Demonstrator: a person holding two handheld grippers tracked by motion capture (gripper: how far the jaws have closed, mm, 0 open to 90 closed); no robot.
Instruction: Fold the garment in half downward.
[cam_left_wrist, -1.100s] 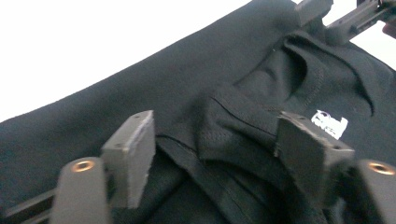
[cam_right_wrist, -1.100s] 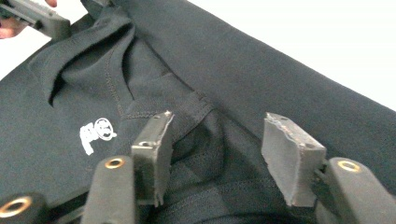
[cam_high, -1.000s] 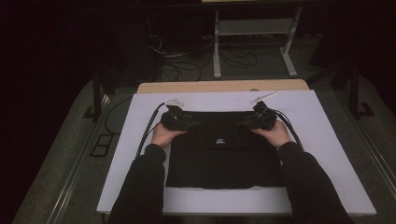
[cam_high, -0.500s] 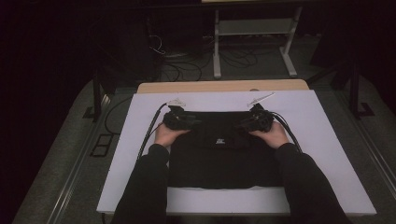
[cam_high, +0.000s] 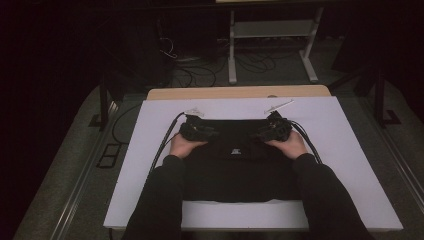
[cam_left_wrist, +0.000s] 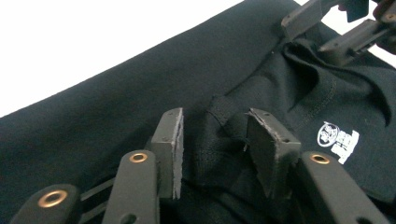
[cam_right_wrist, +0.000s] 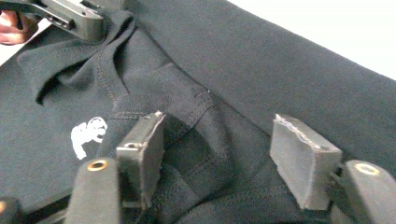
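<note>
Hand-held gripper pair, left (cam_left_wrist: 212, 154) and right (cam_right_wrist: 219, 161), both spread open over black garment's (cam_high: 235, 170) far edge, likely mid-fold; next, closing on fabric.

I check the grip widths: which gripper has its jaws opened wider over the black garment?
The right gripper: its jaws stand clearly farther apart over the garment than the left gripper's, whose jaws flank a narrow fold.

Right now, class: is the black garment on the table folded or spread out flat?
Folded. The black garment has a doubled far edge, and its collar lies tucked under a layer between the open left gripper and right gripper.
</note>
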